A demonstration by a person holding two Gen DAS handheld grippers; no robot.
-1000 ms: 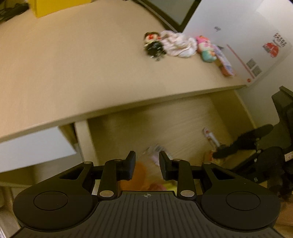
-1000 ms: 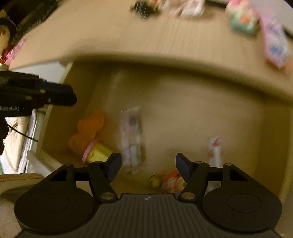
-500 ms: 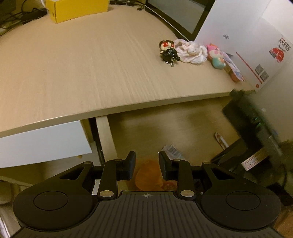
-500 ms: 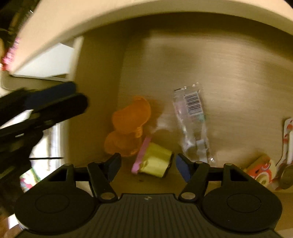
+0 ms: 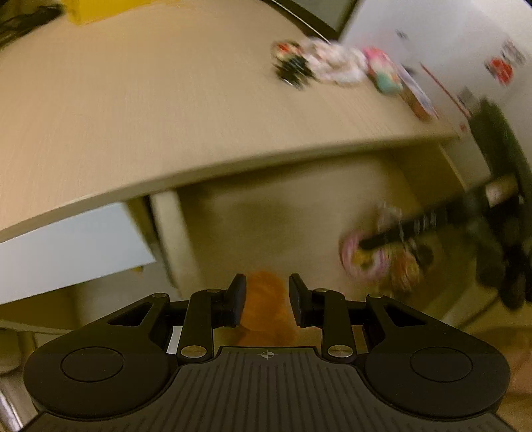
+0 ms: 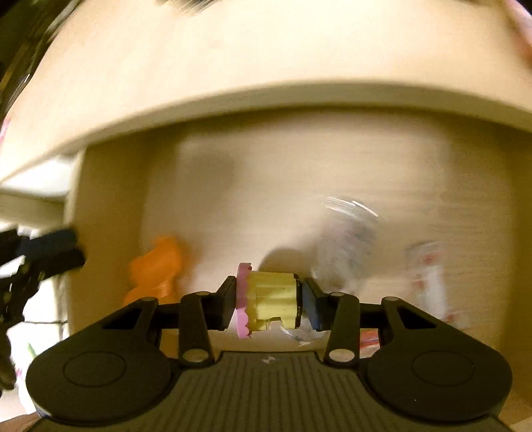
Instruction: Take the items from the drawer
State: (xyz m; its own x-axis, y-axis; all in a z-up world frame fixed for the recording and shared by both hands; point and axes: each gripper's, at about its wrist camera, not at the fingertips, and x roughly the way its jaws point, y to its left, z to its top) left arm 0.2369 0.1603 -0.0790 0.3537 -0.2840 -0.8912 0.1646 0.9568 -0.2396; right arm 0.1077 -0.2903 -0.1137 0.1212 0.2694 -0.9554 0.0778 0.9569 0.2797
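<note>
The drawer (image 6: 266,186) stands open under the desk edge. My right gripper (image 6: 271,295) is shut on a small yellow cup toy (image 6: 272,292) with a pink frilled rim, held sideways just above the drawer floor. An orange toy (image 6: 156,269) lies at the drawer's left. In the left wrist view the same orange toy (image 5: 266,292) shows through the narrow gap of my open left gripper (image 5: 267,300), which holds nothing. The right gripper's black fingers (image 5: 392,232) show there too, blurred, around the cup toy (image 5: 360,256).
A clear packet (image 6: 345,246) and a white-and-red packet (image 6: 429,275) lie on the drawer floor to the right. The desk top (image 5: 133,99) carries small dolls and a cloth (image 5: 332,63), a white box (image 5: 432,40) and a yellow box (image 5: 86,10).
My right gripper has come down onto the yellow cup toy and shut on it. The left gripper has shifted slightly; its gap is unchanged.
</note>
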